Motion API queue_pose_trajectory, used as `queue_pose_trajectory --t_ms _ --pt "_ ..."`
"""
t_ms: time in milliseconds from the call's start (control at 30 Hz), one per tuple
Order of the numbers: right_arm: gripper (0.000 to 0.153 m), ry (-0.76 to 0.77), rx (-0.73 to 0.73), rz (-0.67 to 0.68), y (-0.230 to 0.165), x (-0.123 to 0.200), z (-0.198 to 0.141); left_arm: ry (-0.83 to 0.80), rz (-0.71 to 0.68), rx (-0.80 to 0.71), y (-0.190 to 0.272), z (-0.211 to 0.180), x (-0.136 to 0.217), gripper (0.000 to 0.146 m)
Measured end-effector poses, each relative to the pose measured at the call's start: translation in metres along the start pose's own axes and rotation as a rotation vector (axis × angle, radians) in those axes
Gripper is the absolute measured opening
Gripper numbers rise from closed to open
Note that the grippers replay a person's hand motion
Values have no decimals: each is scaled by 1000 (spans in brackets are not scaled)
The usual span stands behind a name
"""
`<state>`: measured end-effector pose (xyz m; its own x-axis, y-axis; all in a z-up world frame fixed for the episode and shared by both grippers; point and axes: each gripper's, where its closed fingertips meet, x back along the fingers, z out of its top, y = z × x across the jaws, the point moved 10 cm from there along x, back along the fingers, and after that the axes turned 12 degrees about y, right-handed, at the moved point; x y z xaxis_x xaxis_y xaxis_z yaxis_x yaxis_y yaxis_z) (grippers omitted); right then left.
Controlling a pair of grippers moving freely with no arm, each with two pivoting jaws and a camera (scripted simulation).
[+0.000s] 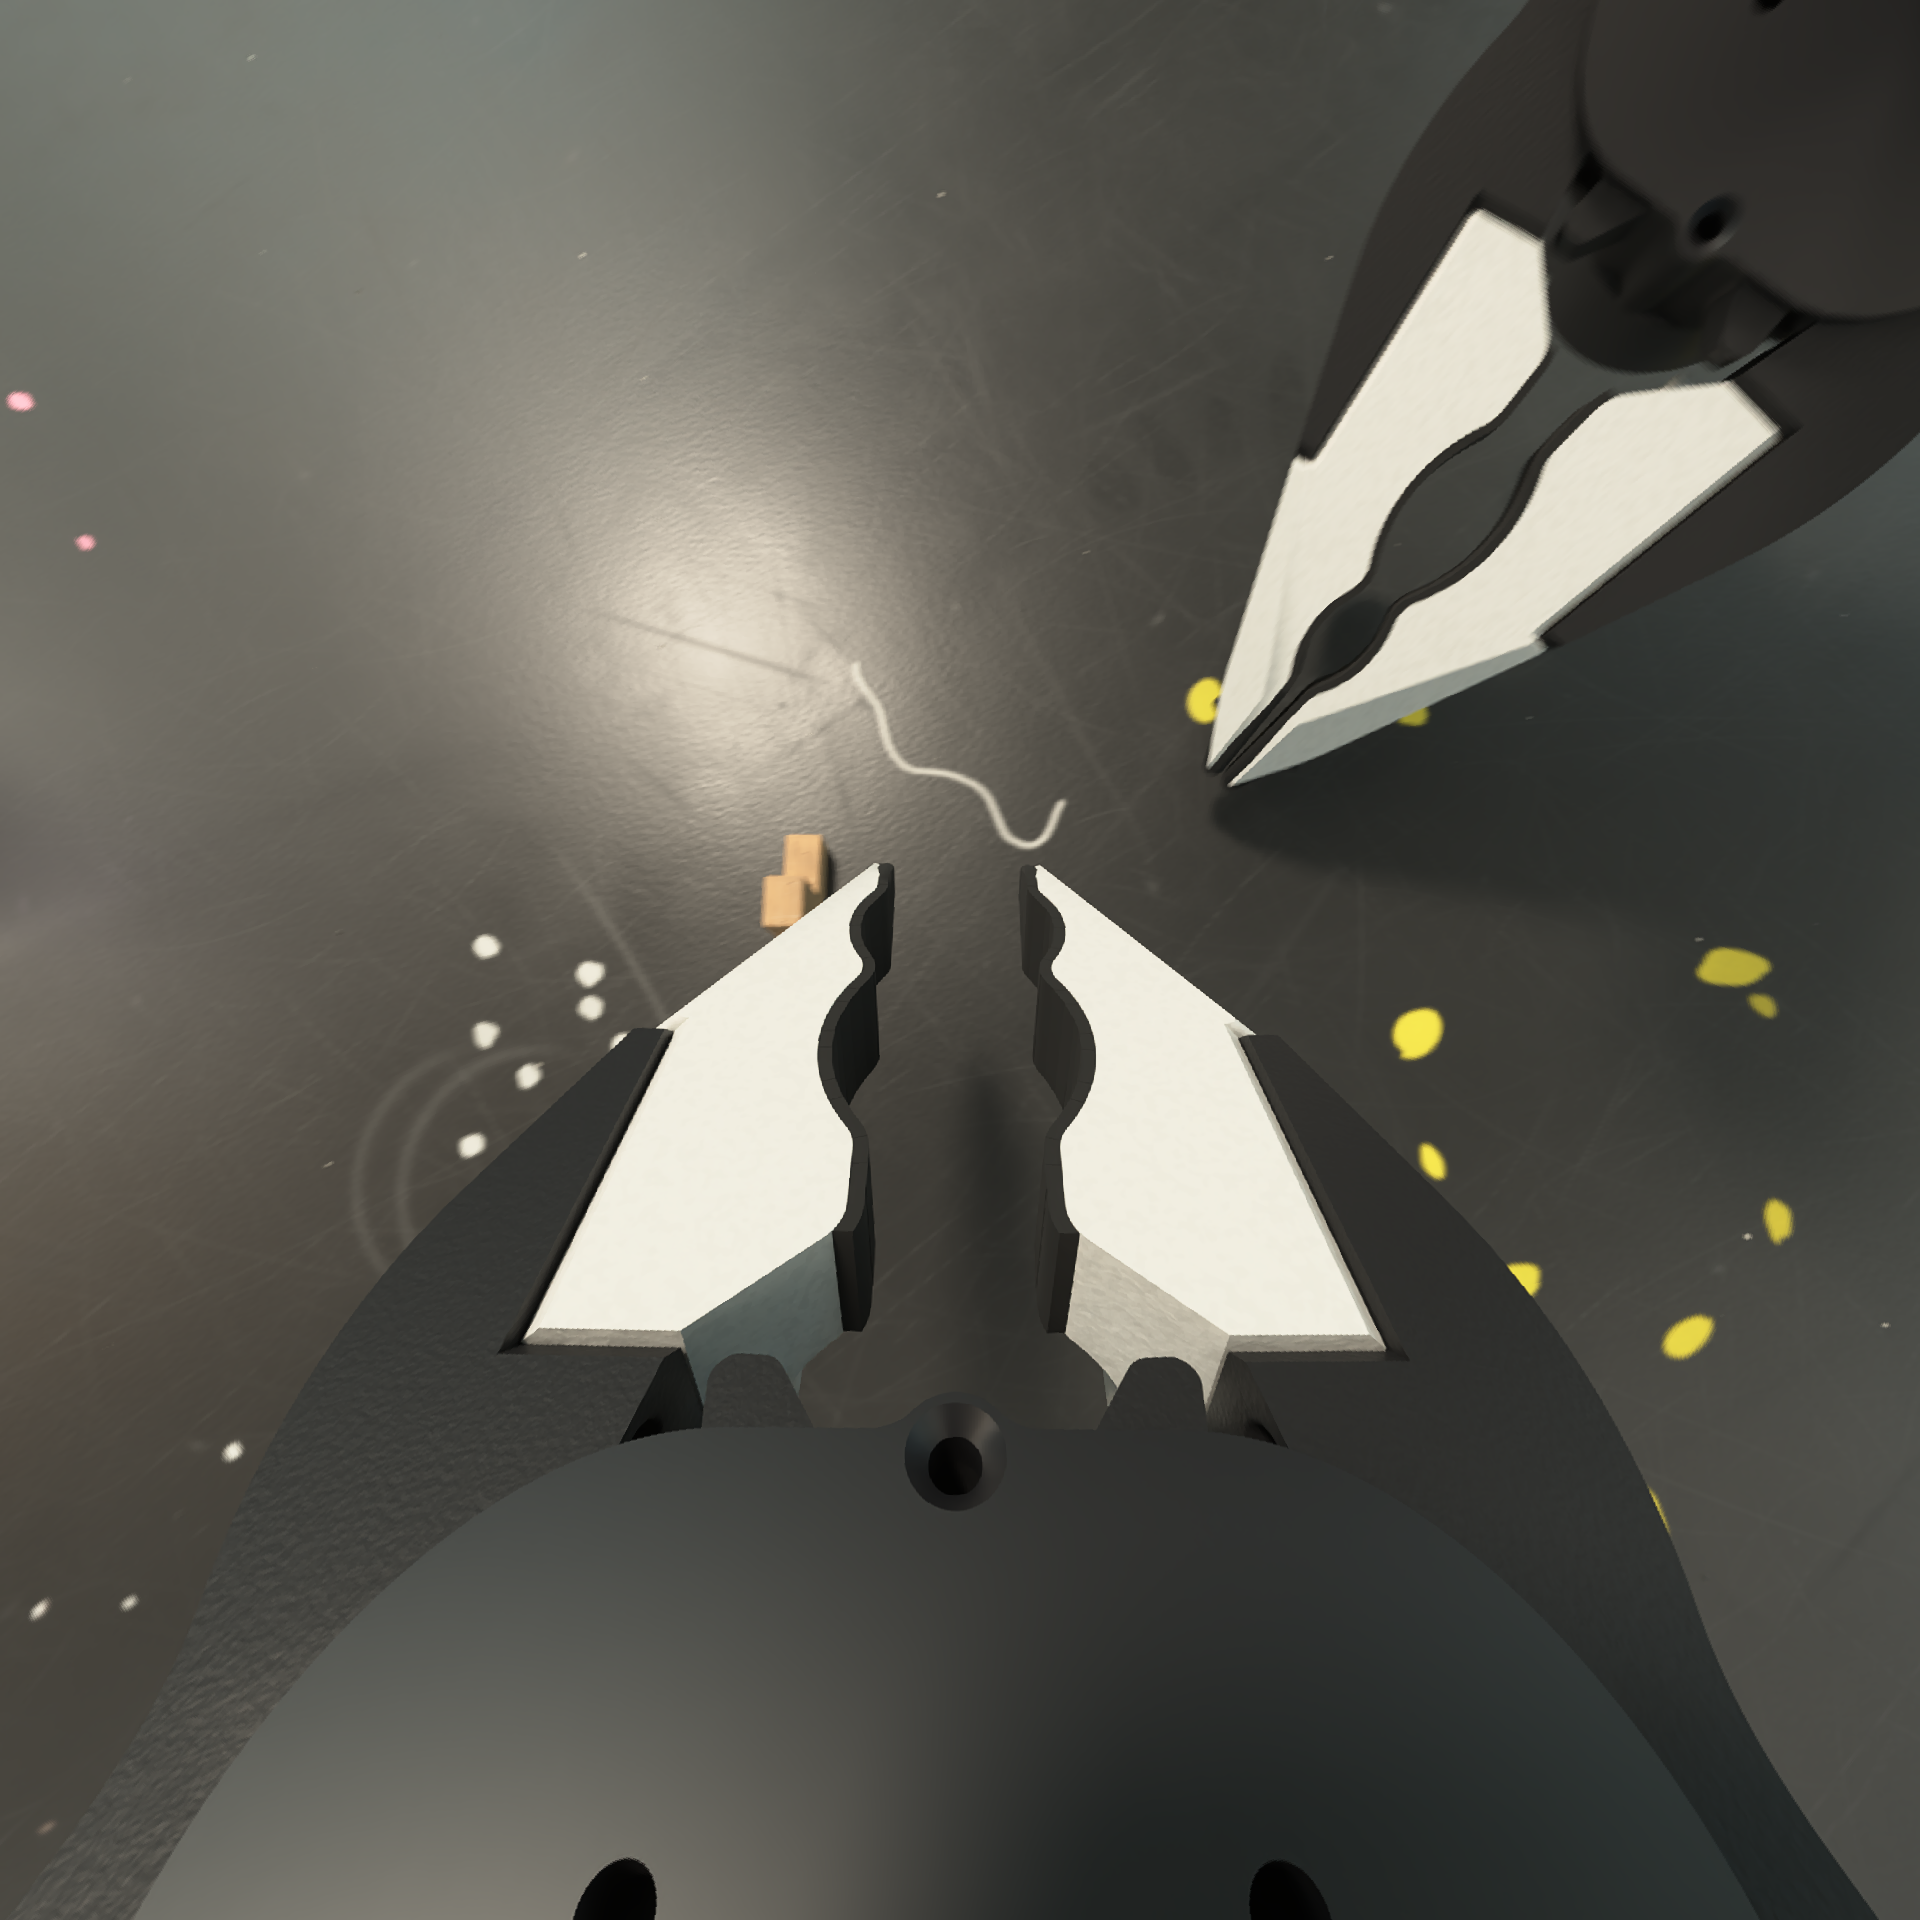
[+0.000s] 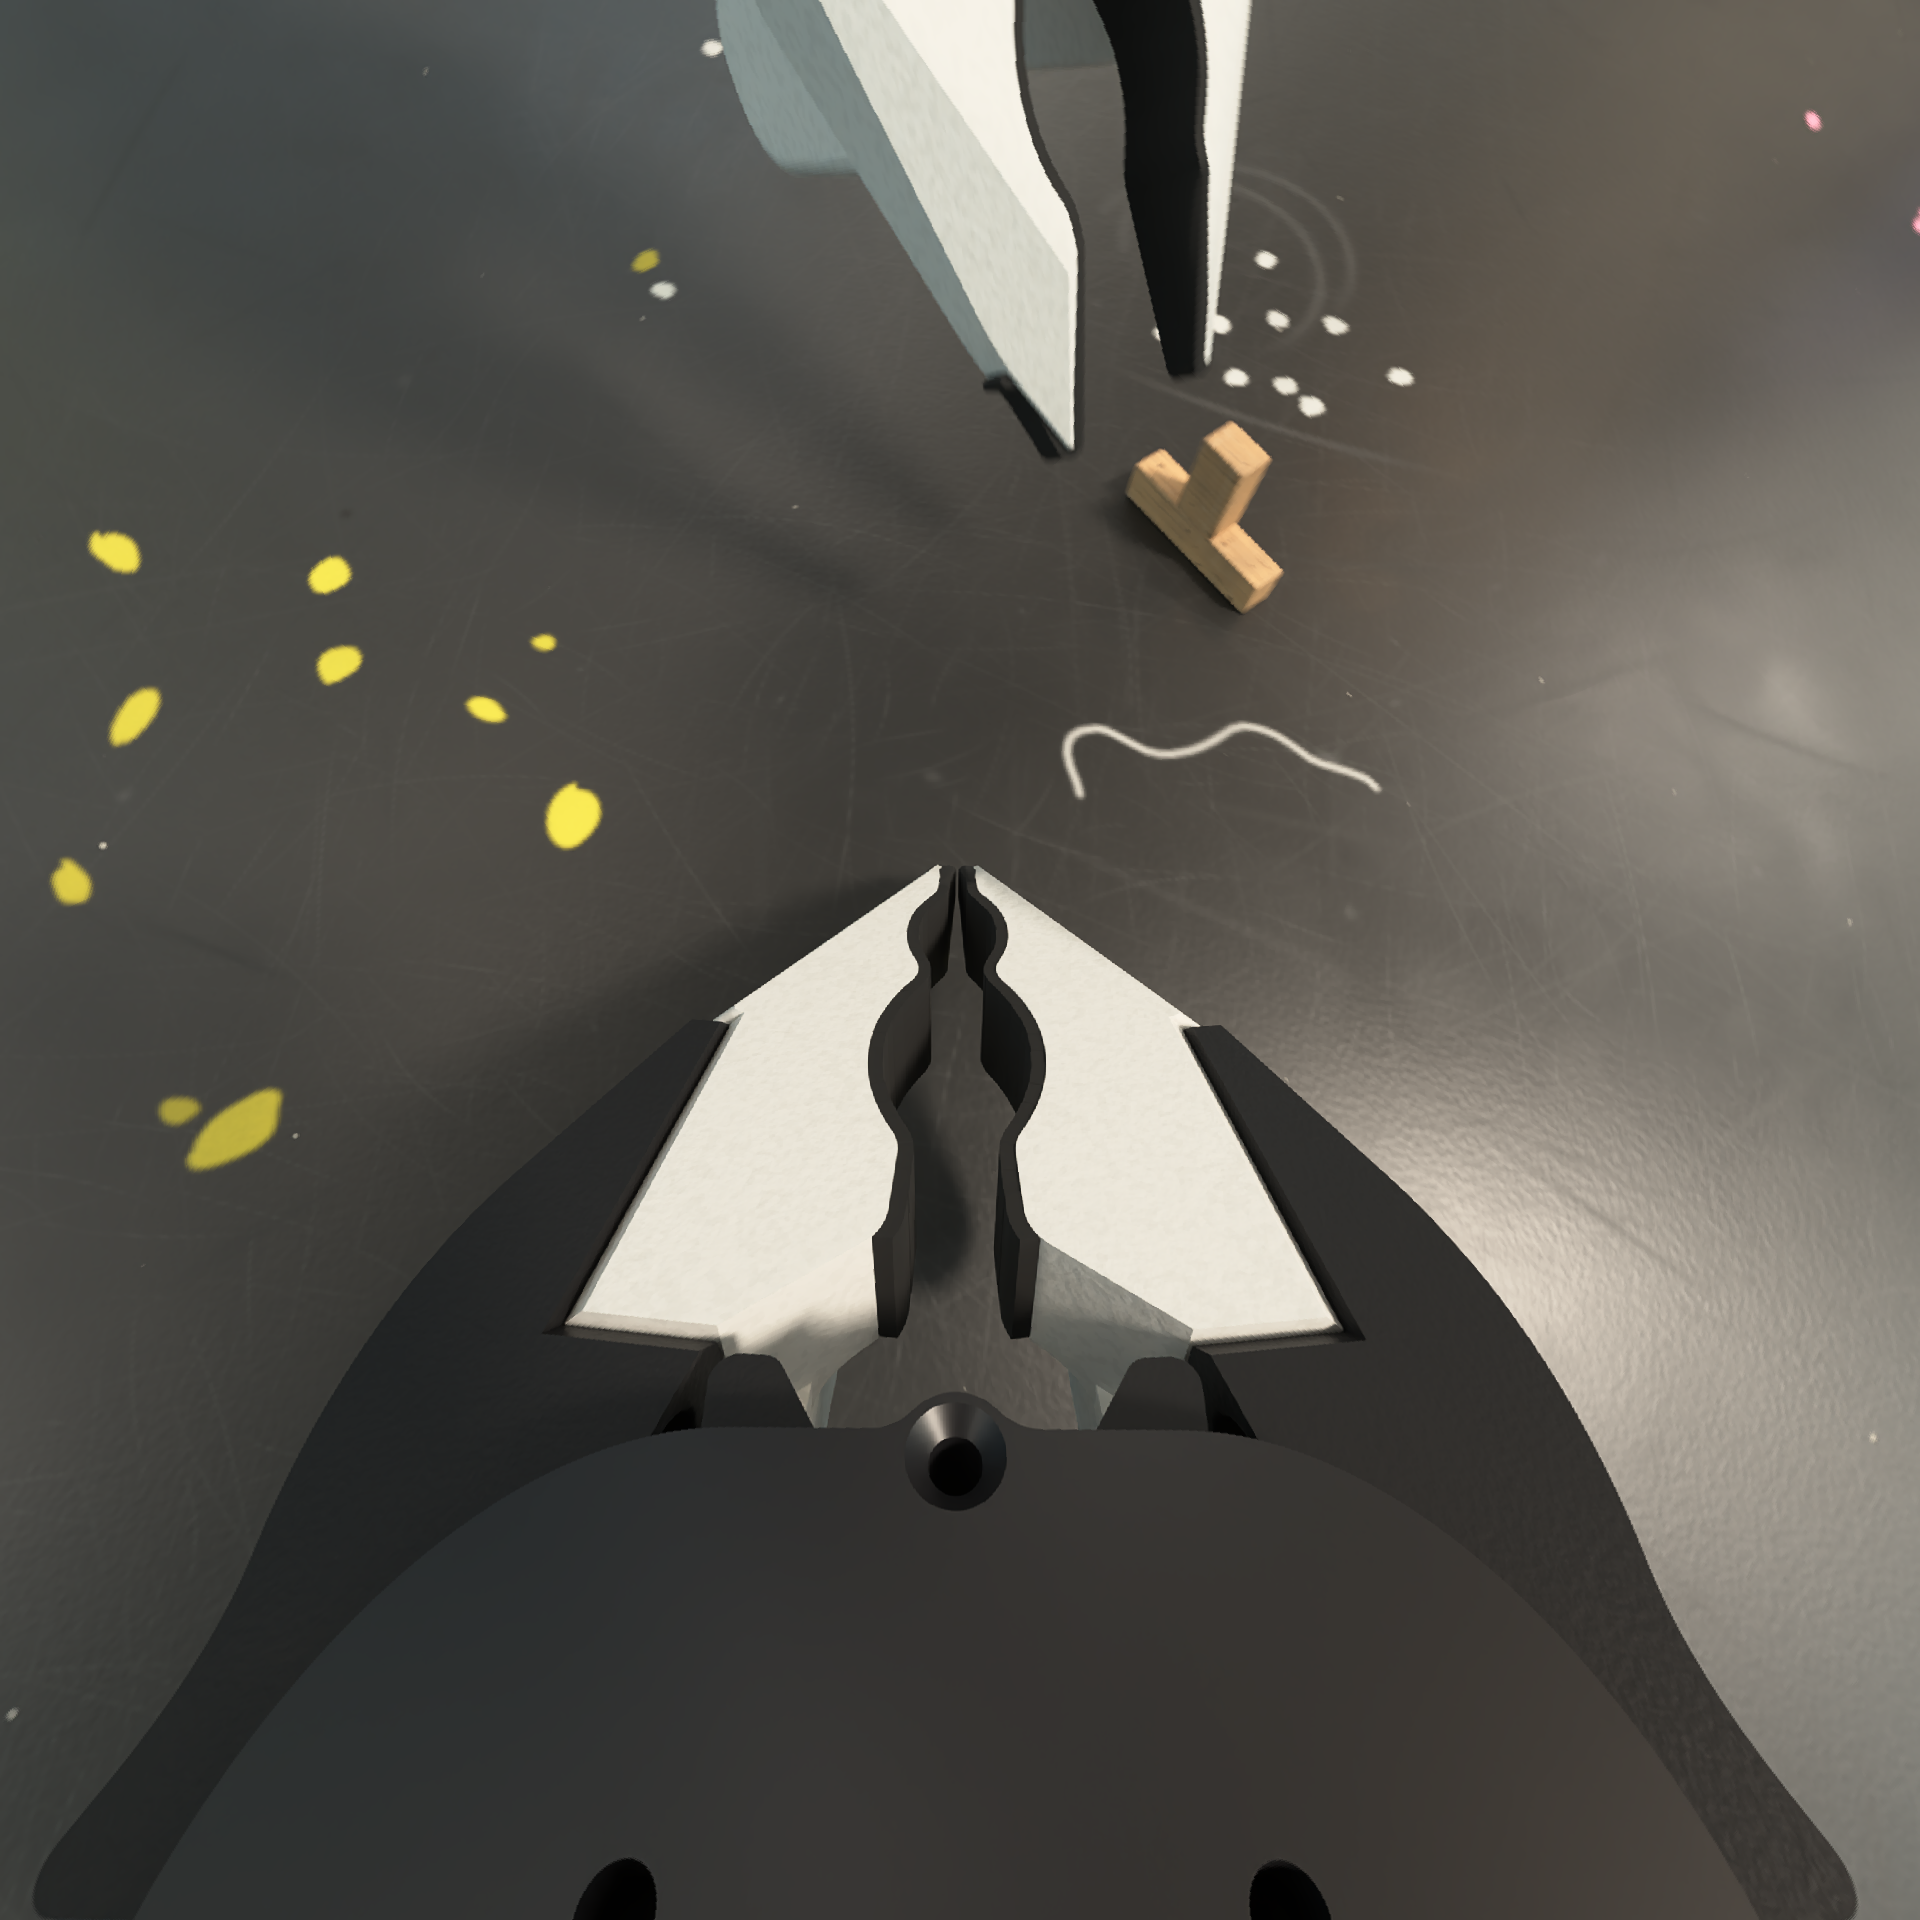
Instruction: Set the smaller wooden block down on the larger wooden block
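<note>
On table (image 2: 416,436): stacked blocks (image 2: 1205,514); left claw (image 1: 956,883) open, empty

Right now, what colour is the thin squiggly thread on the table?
White thread, clearest in the right wrist view.

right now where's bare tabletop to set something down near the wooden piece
Free: the dark tabletop right of the white squiggle, and the stretch between the yellow spots and the wooden piece. Crowded: just beyond the wooden piece, where the open left gripper hangs over the white dots.
</note>
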<state>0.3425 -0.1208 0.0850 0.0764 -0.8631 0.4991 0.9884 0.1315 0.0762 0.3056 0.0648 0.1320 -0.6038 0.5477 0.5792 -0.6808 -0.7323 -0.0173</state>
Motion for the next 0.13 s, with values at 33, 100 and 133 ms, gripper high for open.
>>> queue_pose_trajectory --t_ms 33,100,133 --pt "0 -5 22 3 -3 -2 1 10 -7 -2 5 -1 -1 23" --pt "0 -23 59 7 -8 -6 2 14 -21 1 12 -3 -4 23" --pt "0 -20 68 13 -10 -6 3 19 -24 0 15 -4 -6 22"
